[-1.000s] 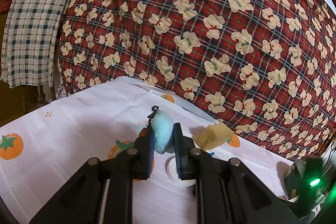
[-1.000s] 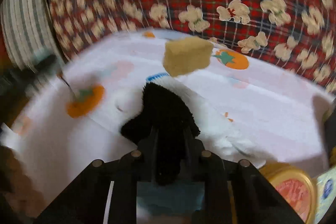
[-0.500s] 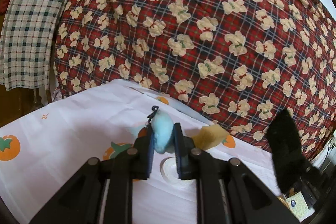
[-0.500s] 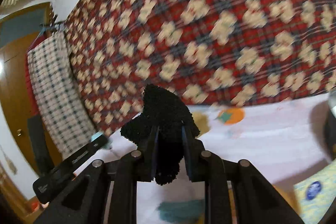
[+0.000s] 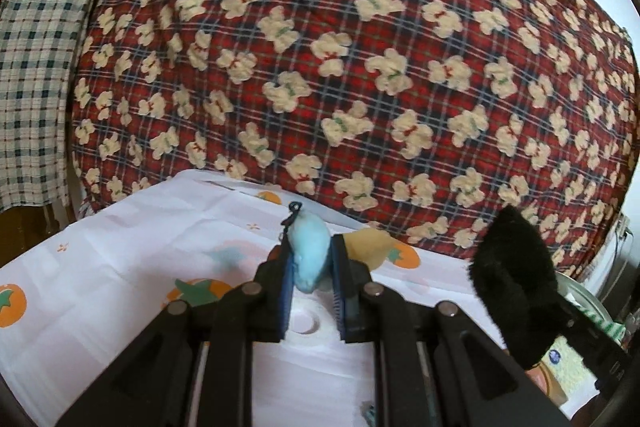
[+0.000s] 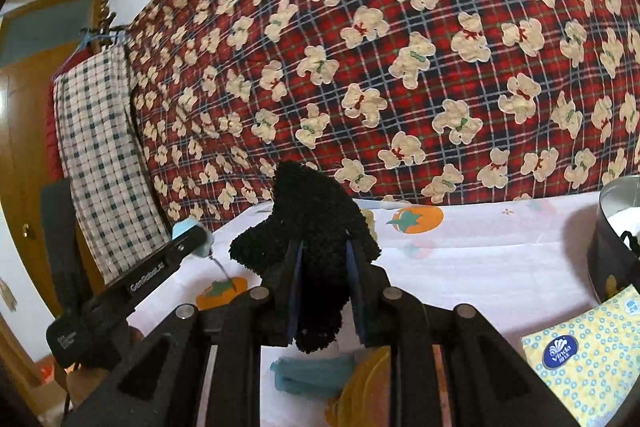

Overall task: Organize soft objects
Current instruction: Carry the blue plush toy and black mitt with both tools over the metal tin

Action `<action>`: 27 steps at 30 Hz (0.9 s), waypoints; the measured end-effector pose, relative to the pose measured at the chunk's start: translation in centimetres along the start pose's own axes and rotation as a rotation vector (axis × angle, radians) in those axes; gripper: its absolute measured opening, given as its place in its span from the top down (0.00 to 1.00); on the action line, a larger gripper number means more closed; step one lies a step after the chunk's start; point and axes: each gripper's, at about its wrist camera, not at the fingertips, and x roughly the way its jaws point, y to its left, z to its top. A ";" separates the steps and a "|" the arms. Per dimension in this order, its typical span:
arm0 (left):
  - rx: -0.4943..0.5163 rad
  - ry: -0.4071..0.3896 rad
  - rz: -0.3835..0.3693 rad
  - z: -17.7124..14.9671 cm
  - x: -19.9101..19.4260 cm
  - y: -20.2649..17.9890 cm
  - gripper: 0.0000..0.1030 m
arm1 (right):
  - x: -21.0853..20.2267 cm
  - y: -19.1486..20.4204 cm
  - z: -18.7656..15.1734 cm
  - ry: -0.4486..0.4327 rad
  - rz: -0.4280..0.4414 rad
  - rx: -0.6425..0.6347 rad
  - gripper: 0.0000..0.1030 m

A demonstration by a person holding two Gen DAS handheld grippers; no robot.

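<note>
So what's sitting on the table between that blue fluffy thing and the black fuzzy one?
In the left wrist view, a yellow sponge lies on the tablecloth between the blue plush and the black plush.

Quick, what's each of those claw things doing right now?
Left gripper: closed on a light blue plush toy.
Right gripper: closed on a black fuzzy toy.
</note>
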 end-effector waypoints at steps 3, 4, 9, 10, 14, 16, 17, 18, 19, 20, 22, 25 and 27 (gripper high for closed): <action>0.002 -0.011 -0.020 -0.2 -0.5 -0.5 0.86 | -0.7 0.1 -0.3 -0.004 0.004 -0.005 0.77; 0.003 -0.015 -0.024 -0.3 -0.7 -0.7 0.86 | -0.9 0.1 -0.4 -0.008 -0.001 -0.010 0.77; -0.007 -0.012 -0.036 -0.8 -1.5 -1.5 0.86 | -2.0 -0.7 -0.8 -0.010 -0.004 0.003 0.77; -0.005 -0.012 -0.037 -1.0 -1.7 -1.8 0.86 | -2.2 -0.9 -0.8 -0.011 -0.001 0.009 0.77; -0.018 -0.018 -0.059 -1.5 -2.8 -2.7 0.86 | -3.3 -1.6 -0.9 -0.030 -0.003 0.021 0.77; -0.030 -0.020 -0.071 -1.8 -3.4 -3.1 0.86 | -3.8 -2.0 -1.0 -0.037 -0.006 0.026 0.77; -0.034 -0.018 -0.074 -2.0 -3.7 -3.5 0.86 | -4.1 -2.2 -1.1 -0.039 -0.009 0.027 0.77; -0.034 -0.015 -0.075 -2.2 -3.8 -3.7 0.86 | -4.4 -2.5 -1.2 -0.039 -0.011 0.029 0.77; -0.035 -0.011 -0.079 -2.4 -4.0 -4.1 0.86 | -4.6 -2.8 -1.3 -0.037 -0.012 0.032 0.77; -0.034 -0.008 -0.081 -2.5 -4.1 -4.3 0.86 | -4.8 -3.0 -1.4 -0.036 -0.014 0.034 0.77; -0.028 -0.002 -0.082 -2.9 -4.3 -4.9 0.86 | -5.1 -3.3 -1.5 -0.034 -0.019 0.036 0.77; -0.014 0.008 -0.084 -3.4 -4.5 -5.9 0.86 | -5.8 -3.9 -1.5 -0.044 -0.029 0.042 0.77; -0.010 0.011 -0.089 -3.6 -4.6 -6.3 0.86 | -6.4 -4.3 -1.4 -0.057 -0.040 0.038 0.77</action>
